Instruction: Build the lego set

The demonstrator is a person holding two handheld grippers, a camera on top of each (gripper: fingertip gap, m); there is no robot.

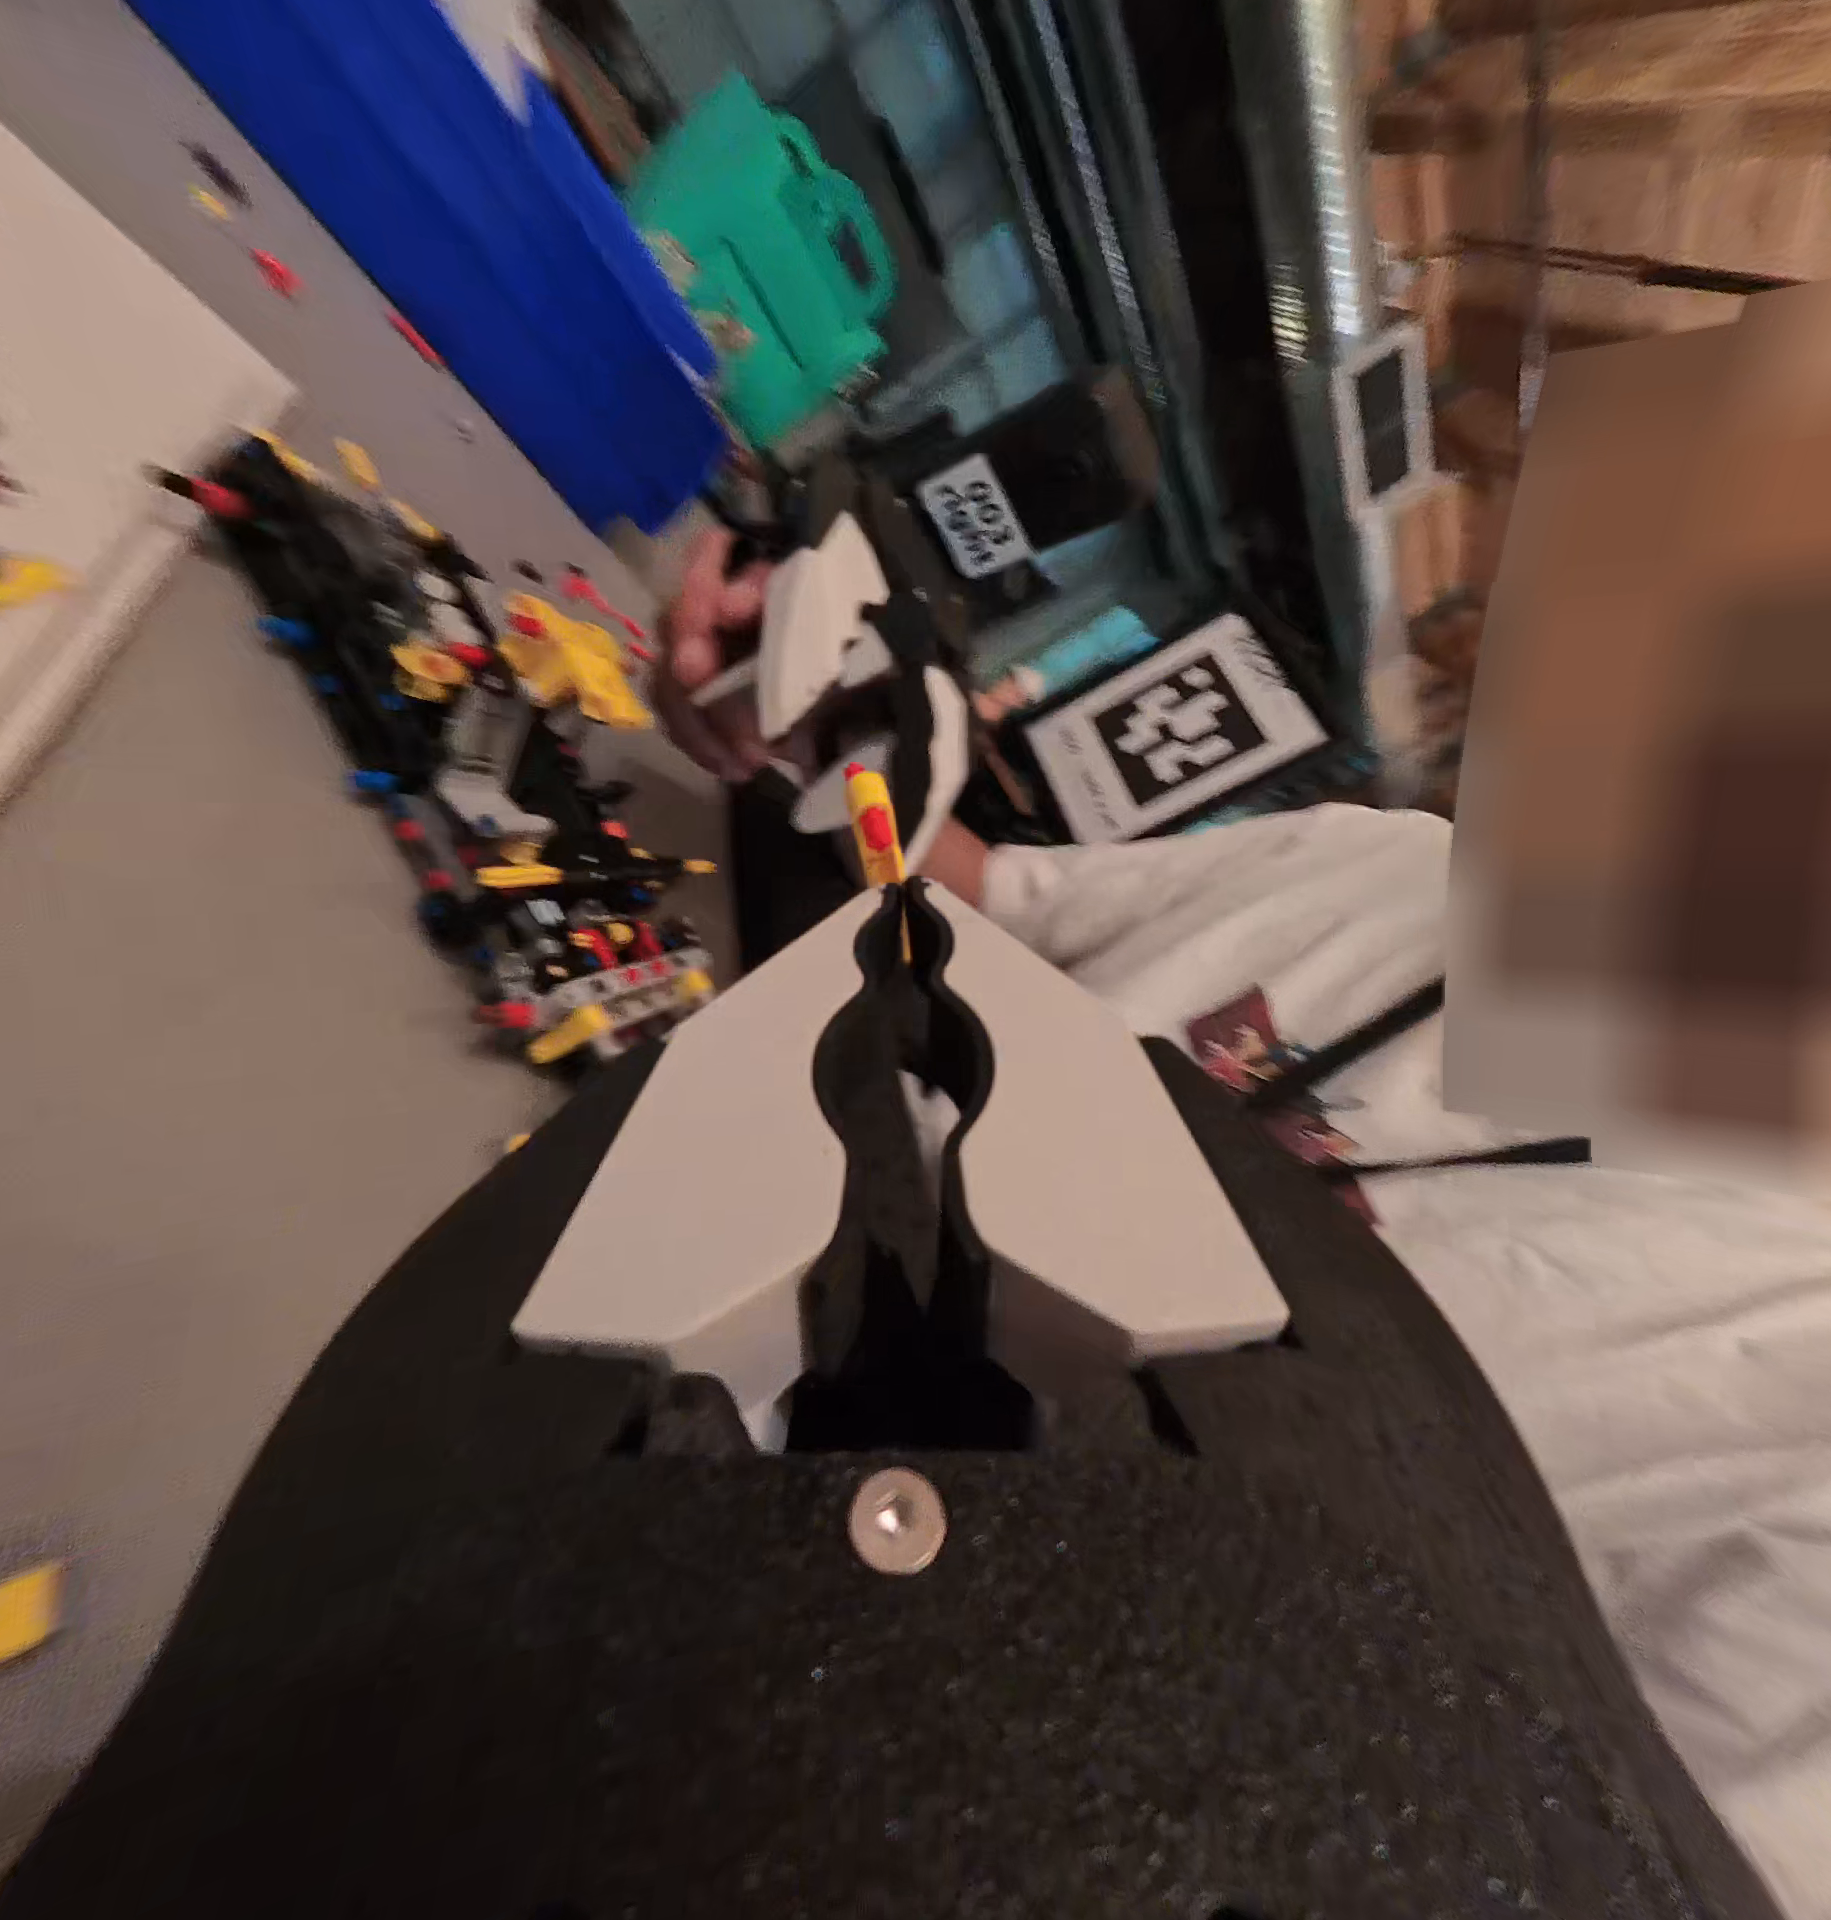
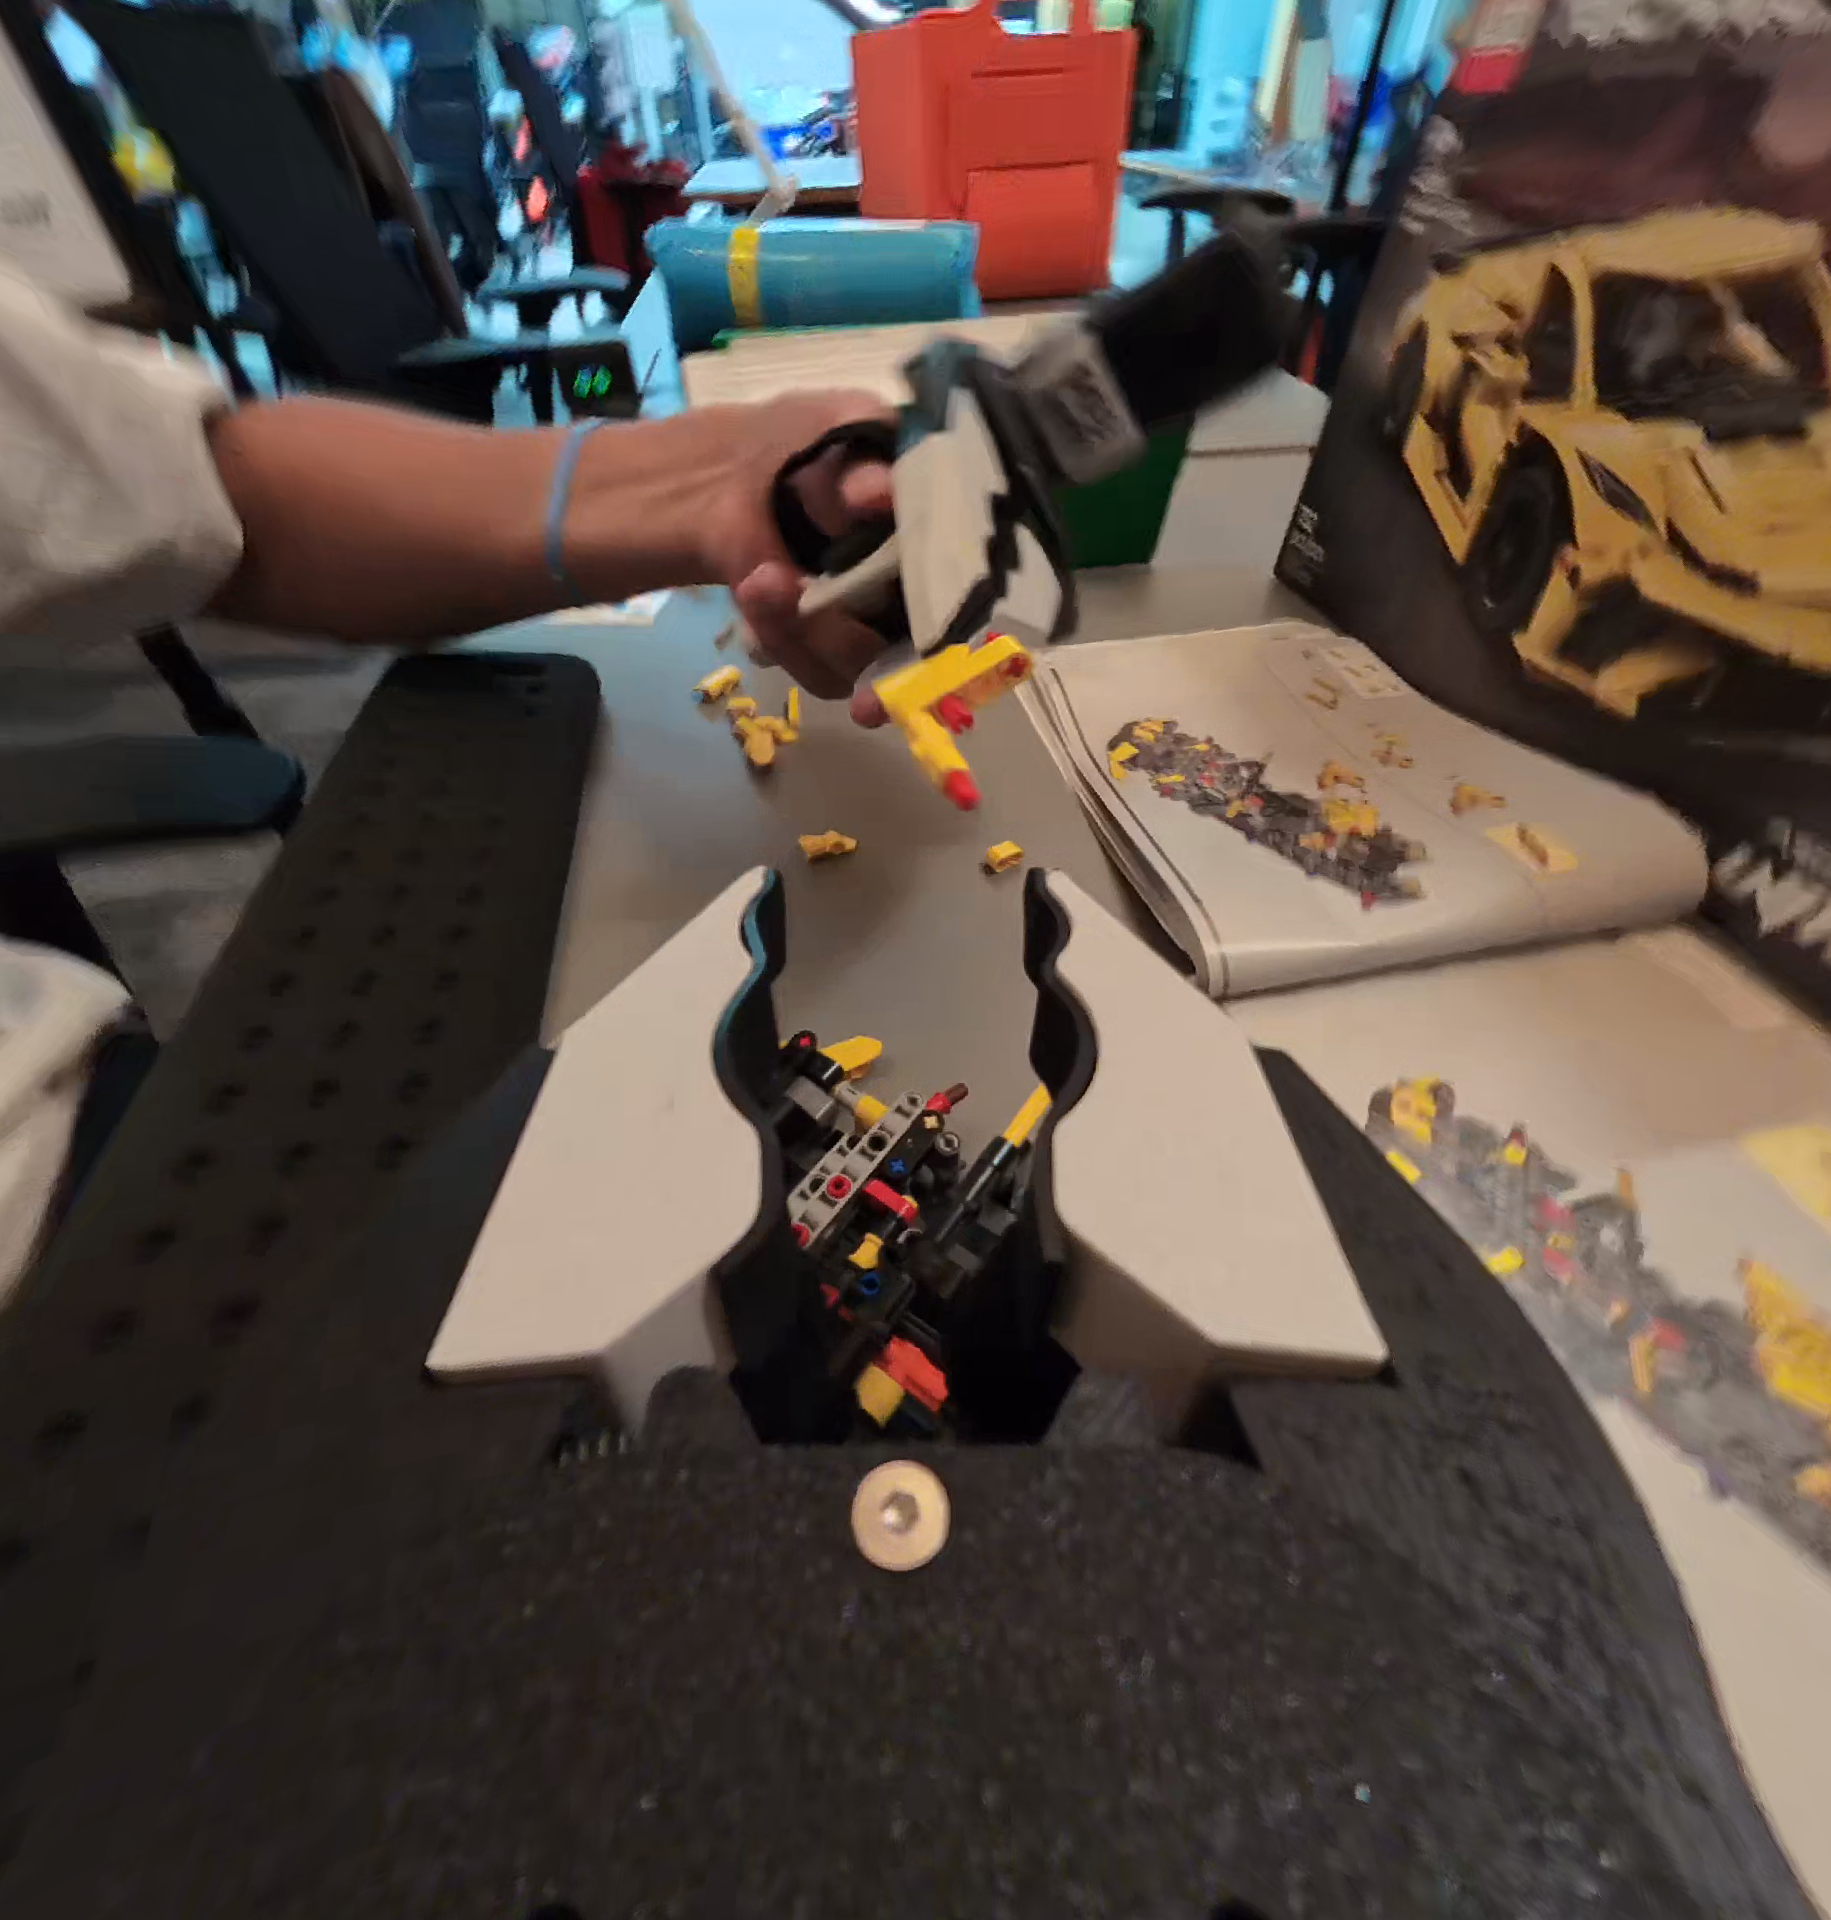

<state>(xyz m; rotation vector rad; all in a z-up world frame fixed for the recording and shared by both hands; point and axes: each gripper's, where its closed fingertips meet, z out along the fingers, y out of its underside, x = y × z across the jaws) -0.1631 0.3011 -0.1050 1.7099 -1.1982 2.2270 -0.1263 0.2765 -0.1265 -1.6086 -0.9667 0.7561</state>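
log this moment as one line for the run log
left gripper: shut on yellow piece | right gripper: open, above chassis | manual: open on table

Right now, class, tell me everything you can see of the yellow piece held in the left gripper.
The yellow piece is an L-shaped assembly of glossy plastic beams with red pins sticking out of its face and lower end. It hangs in the air above the grey table, clamped at its upper end by the left gripper. From that gripper's own camera it appears edge-on as a narrow yellow strip.
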